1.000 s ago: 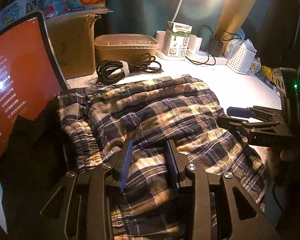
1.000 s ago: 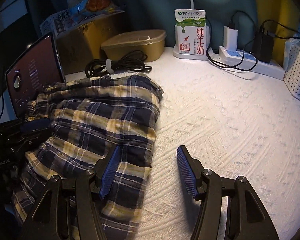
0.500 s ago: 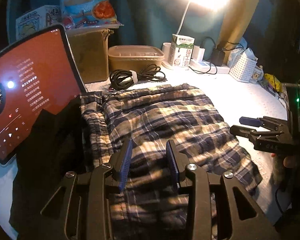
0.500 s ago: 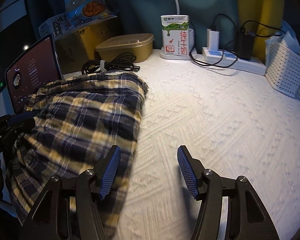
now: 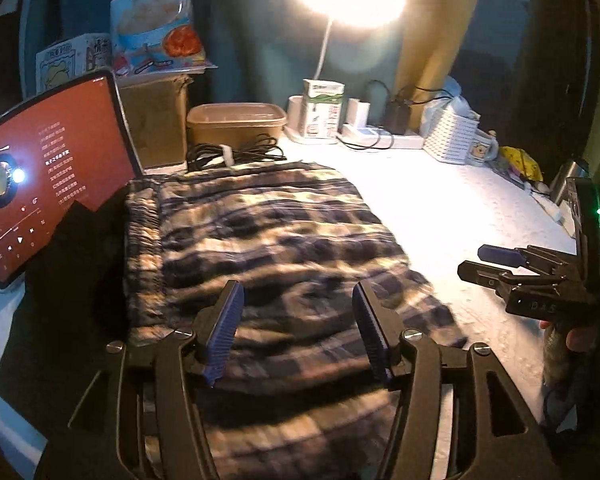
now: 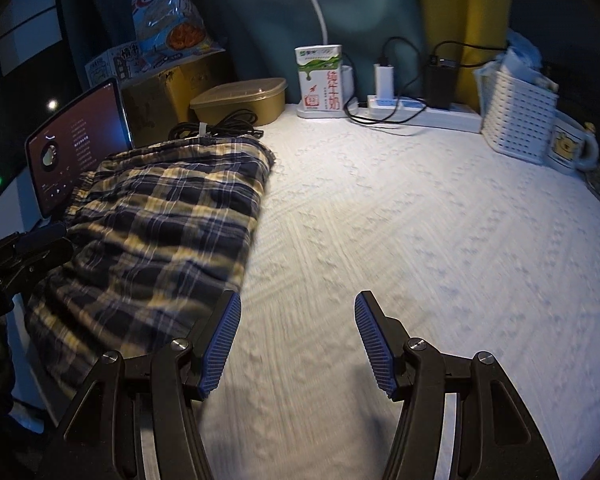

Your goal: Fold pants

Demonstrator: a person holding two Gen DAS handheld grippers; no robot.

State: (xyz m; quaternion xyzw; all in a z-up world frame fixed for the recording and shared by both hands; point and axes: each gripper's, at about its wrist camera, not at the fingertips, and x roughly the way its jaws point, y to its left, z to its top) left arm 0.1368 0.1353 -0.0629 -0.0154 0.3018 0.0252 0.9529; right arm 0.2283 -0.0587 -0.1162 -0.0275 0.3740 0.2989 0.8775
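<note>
Plaid pants (image 5: 260, 248) in navy and cream lie folded in a flat rectangle on the white textured bedspread (image 5: 452, 208), waistband at the left. My left gripper (image 5: 298, 328) hovers over their near end; its jaws are opening and the pads press on nothing, the cloth lying below them. In the right wrist view the pants (image 6: 160, 216) fill the left side. My right gripper (image 6: 298, 340) stands open above bare bedspread (image 6: 440, 240) just right of the pants' edge, nothing between its fingers. The right gripper (image 5: 500, 264) also shows at the right edge of the left wrist view.
A lit tablet (image 5: 48, 176) leans at the left beside the waistband. Along the back stand a cardboard box (image 5: 156, 120), a lidded container (image 5: 236, 124), coiled black cable (image 5: 232, 154), a milk carton (image 5: 322, 108), a power strip (image 6: 420, 110), a white basket (image 6: 516, 120) and a mug (image 6: 568, 146).
Both grippers have drawn back toward the near edge, so more of the pants and bed shows. The left jaws have spread wider. The right jaws stay equally apart, now over bare bedspread.
</note>
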